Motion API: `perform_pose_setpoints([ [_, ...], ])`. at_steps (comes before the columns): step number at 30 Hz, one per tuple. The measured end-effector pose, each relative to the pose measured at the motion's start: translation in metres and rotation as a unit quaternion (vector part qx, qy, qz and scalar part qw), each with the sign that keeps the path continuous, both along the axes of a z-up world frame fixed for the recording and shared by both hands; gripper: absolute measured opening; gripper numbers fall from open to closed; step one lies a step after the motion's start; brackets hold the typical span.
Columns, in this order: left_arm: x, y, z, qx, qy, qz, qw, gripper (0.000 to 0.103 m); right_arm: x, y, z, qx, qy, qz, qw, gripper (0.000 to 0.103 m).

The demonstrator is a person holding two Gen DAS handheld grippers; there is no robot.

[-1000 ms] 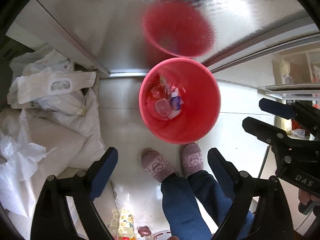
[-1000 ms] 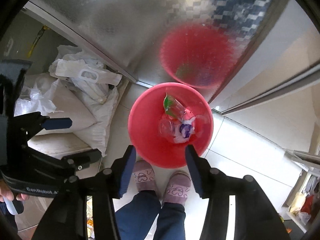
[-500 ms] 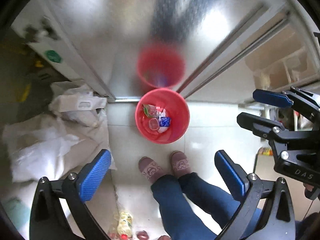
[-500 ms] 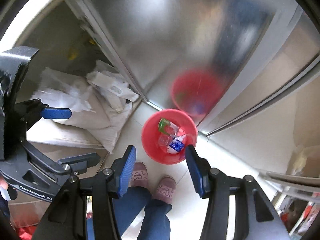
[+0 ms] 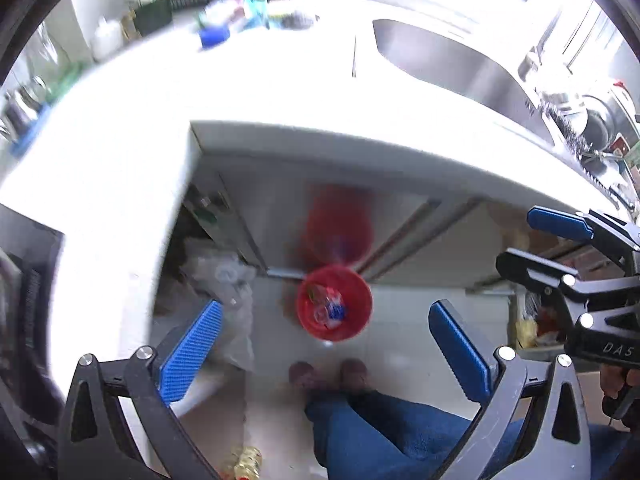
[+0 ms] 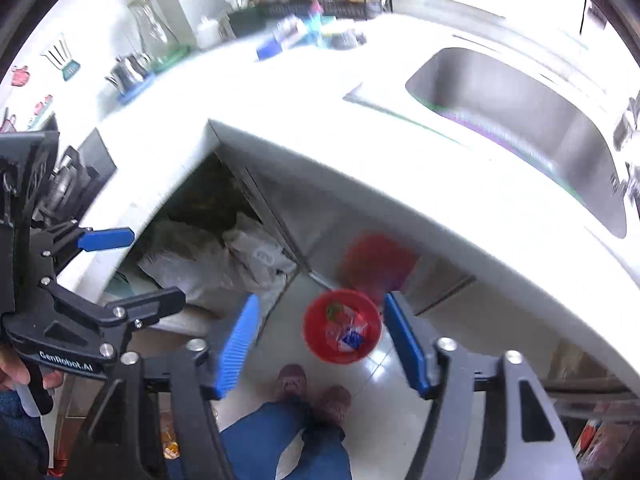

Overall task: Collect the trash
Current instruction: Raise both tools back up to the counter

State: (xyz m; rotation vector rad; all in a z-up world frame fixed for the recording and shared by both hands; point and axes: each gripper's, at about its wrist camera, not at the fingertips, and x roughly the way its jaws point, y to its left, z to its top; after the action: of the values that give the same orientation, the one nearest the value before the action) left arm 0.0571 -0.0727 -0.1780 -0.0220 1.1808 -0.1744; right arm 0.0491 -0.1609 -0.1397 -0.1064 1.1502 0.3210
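Observation:
A red bin [image 5: 360, 300] stands on the floor tiles far below, against the steel cabinet front, with wrappers and a clear plastic cup [image 5: 326, 310] inside. My left gripper [image 5: 326, 308] hangs high above it, open wide, nothing between its blue pads. In the right wrist view the same bin [image 6: 312, 332] shows between the fingers of my right gripper [image 6: 320, 304], whose jaws are opening and hold nothing. Each gripper also appears in the other's view: the right gripper [image 5: 516, 238] at the right edge, the left gripper [image 6: 156, 268] at the left edge.
A white countertop [image 5: 280, 92] with a steel sink [image 5: 460, 64] curves overhead of the bin. Blurred containers and a rack line its back. White bags [image 6: 224, 264] fill the open space under the counter. The person's slippers [image 5: 328, 374] stand just in front of the bin.
Both grippers have risen well above the bin, which now looks small. The countertop and sink have come into view. The right jaws have spread wider; the left opened slightly more.

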Motion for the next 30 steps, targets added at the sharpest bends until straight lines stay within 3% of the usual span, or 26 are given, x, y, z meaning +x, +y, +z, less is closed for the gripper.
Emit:
perform_pose_setpoints([
  [3, 0.000, 0.003, 0.028, 0.008, -0.025, 0.003, 0.9997, 0.103, -0.001, 0.003, 0.018, 0.004, -0.022, 0.009, 1.000, 0.066],
  [5, 0.000, 0.004, 0.041, 0.008, -0.037, 0.005, 0.9993, 0.103, 0.000, 0.004, 0.028, 0.004, -0.035, 0.013, 0.999, 0.072],
  [11, 0.008, 0.014, 0.065, 0.007, -0.052, 0.013, 0.9985, 0.103, 0.009, 0.010, 0.065, 0.017, -0.079, 0.018, 0.997, 0.079],
  [15, 0.018, 0.019, 0.082, 0.030, -0.067, 0.025, 0.9970, 0.103, 0.018, 0.011, 0.076, 0.029, -0.088, 0.020, 0.995, 0.088],
  [18, 0.029, 0.027, 0.092, 0.023, -0.075, 0.032, 0.9964, 0.103, 0.024, 0.010, 0.080, 0.034, -0.088, 0.017, 0.995, 0.089],
  [23, 0.060, 0.037, 0.095, 0.033, -0.073, 0.029, 0.9963, 0.103, 0.050, 0.012, 0.080, 0.029, -0.082, 0.013, 0.996, 0.099],
  [30, 0.121, 0.057, 0.088, 0.045, -0.067, 0.017, 0.9966, 0.103, 0.103, 0.020, 0.072, 0.013, -0.071, 0.008, 0.997, 0.100],
])
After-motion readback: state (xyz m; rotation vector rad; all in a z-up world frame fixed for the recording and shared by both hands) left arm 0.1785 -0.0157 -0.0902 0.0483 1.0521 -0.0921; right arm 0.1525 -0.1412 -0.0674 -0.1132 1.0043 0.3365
